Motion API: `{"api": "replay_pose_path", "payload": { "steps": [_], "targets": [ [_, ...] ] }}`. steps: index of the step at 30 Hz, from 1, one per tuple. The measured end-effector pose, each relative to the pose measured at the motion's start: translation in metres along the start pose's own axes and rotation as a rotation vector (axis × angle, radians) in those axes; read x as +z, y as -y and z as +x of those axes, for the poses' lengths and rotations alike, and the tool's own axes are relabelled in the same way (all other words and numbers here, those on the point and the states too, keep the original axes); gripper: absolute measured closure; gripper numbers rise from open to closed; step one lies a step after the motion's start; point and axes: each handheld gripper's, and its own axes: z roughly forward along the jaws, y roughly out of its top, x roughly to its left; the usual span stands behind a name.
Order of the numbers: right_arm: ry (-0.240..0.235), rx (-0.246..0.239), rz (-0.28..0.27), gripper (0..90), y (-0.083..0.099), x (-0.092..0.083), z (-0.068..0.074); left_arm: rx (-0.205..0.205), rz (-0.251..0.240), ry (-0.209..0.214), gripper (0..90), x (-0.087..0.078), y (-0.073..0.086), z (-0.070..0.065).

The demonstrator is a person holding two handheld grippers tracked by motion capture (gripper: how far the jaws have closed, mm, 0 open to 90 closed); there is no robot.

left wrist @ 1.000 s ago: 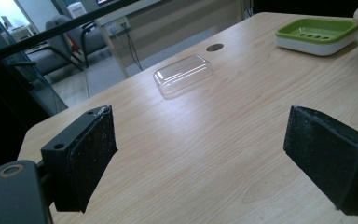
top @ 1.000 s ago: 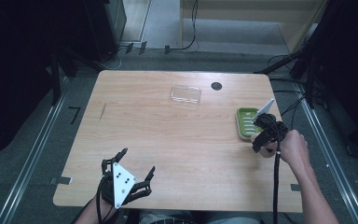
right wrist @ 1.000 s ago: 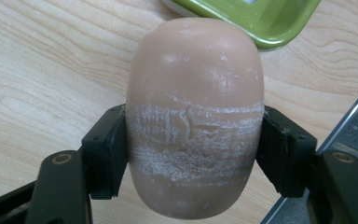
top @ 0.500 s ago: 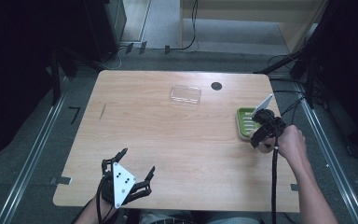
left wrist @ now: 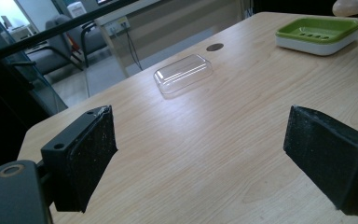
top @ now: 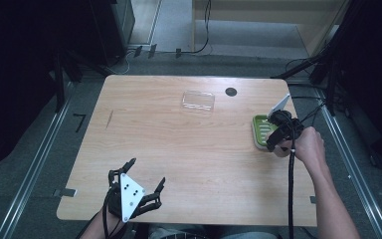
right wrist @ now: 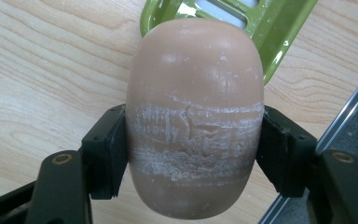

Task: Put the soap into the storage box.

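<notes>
A tan oval soap bar, scuffed white across its middle, is clamped between the two black jaws of my right gripper, which is shut on it. Just beyond the bar lies a corner of the green slotted soap dish. From above, my right gripper hovers over the near edge of the green dish at the table's right side. My left gripper rests near the front edge, open with nothing between its pads. A clear plastic lid lies farther back.
The clear lid sits at the back middle of the wooden table, beside a dark cable hole. The table's right edge and a metal rail run close to the right gripper. Dark stands ring the table.
The right hand with the soap has shifted slightly toward the near edge of the green dish. The left gripper has not moved.
</notes>
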Motion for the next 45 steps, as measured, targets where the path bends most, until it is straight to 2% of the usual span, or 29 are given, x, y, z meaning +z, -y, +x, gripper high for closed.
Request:
{"api": "replay_pose_path", "payload": {
  "steps": [13, 32, 45],
  "targets": [
    [-0.010, 0.014, 0.003, 33.6, -0.014, 0.003, -0.007, -0.004, -0.002, -0.001, 9.9, 0.000, 0.000, 0.000],
    [-0.014, 0.027, 0.009, 33.5, -0.026, 0.008, -0.010, 0.001, 0.000, 0.000, 9.8, 0.000, 0.000, 0.000],
    [-0.022, 0.081, -0.002, 33.6, -0.036, 0.007, -0.017, 0.002, -0.001, 0.000, 9.9, 0.000, 0.000, 0.000]
  ]
}}
